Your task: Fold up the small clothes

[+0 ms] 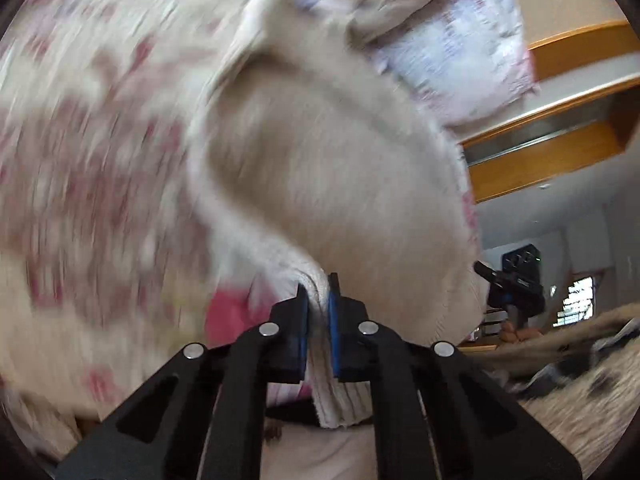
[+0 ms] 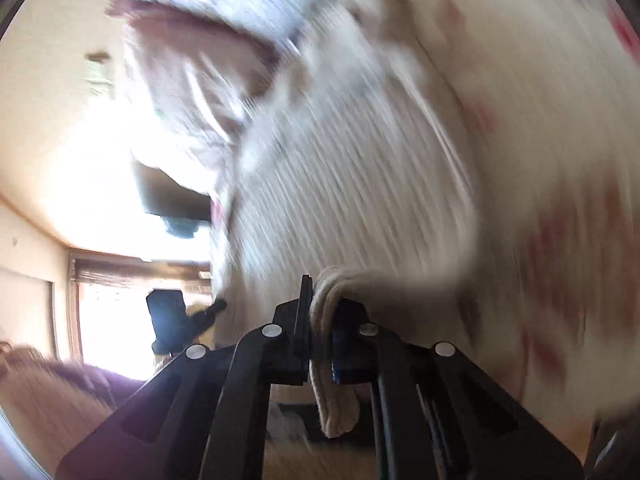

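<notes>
Jaws on both sides are clamped on cloth: our left gripper (image 1: 319, 300) pinches a ribbed cream hem of the knit garment (image 1: 320, 168), and our right gripper (image 2: 322, 312) squeezes a bunched, rolled edge of the same garment (image 2: 352, 184), whose tail hangs down between the arms. We hold the garment up in the air, filling most of both views, cream with reddish pink marks that motion blur smears. Beyond it, a pale lilac printed cloth (image 1: 460, 52) hangs at the upper edge. Farther off, from the left wrist, we see what may be the other gripper (image 1: 516, 284), wooden beams (image 1: 560, 148) and a bright window (image 2: 112, 320).
</notes>
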A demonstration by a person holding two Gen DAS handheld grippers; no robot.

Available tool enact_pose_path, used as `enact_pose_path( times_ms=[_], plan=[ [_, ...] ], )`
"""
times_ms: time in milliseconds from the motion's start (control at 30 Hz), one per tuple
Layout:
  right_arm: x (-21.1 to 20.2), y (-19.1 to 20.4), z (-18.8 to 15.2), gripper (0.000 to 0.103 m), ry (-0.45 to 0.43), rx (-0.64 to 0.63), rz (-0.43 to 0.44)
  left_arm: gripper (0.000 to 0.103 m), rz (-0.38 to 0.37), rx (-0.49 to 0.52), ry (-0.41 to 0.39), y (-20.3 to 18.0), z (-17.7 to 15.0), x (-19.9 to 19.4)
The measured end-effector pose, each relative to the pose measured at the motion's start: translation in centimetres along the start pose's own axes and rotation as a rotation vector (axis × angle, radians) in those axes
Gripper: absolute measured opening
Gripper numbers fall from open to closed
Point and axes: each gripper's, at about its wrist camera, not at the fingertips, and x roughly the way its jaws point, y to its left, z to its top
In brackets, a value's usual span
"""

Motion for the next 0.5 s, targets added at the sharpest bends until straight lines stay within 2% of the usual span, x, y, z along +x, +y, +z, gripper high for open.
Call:
enact_pose_path(
  times_ms=[100,133,167,200,233,267,300,367,400,500],
  plan=[
    [0.3,2.4,6.8,0.008,-0.144,-0.074,0.017,0.008,-0.023,0.074,-0.123,-1.0,7.1,0.2],
    [0.4,2.8,8.8,0.008,-0.196,-0.081,0.003,0.01,-0.008,0.092,-0.171,-1.2,9.7,0.6],
    [1.0,3.0,11.7,0.009,-0.266,-0.061,-0.047,0.015,0.019,0.095,-0.219,-1.3,12.5,1.2],
    [1.4,2.8,13.2,0.011,-0.294,-0.035,-0.069,0.018,0.046,0.083,-0.256,-1.0,14.3,1.6],
    [2.1,2.6,14.7,0.027,-0.32,-0.002,-0.098,0.027,0.071,0.052,-0.282,-0.4,16.3,2.3],
    [2.6,2.2,15.9,0.056,-0.351,0.043,-0.154,0.035,0.082,0.01,-0.286,0.3,17.9,3.1],
    [2.9,1.8,16.4,0.065,-0.371,0.086,-0.19,0.039,0.099,-0.031,-0.289,0.8,18.6,3.4],
    [3.3,1.3,15.7,0.066,-0.39,0.138,-0.186,0.051,0.09,-0.096,-0.3,1.8,19.0,3.3],
    [3.4,1.3,15.1,0.067,-0.383,0.128,-0.181,0.053,0.074,-0.095,-0.3,2.1,18.7,3.1],
    [2.5,1.2,12.9,0.068,-0.364,0.046,-0.267,0.058,0.106,-0.06,-0.265,2.8,17.2,2.8]
  ],
)
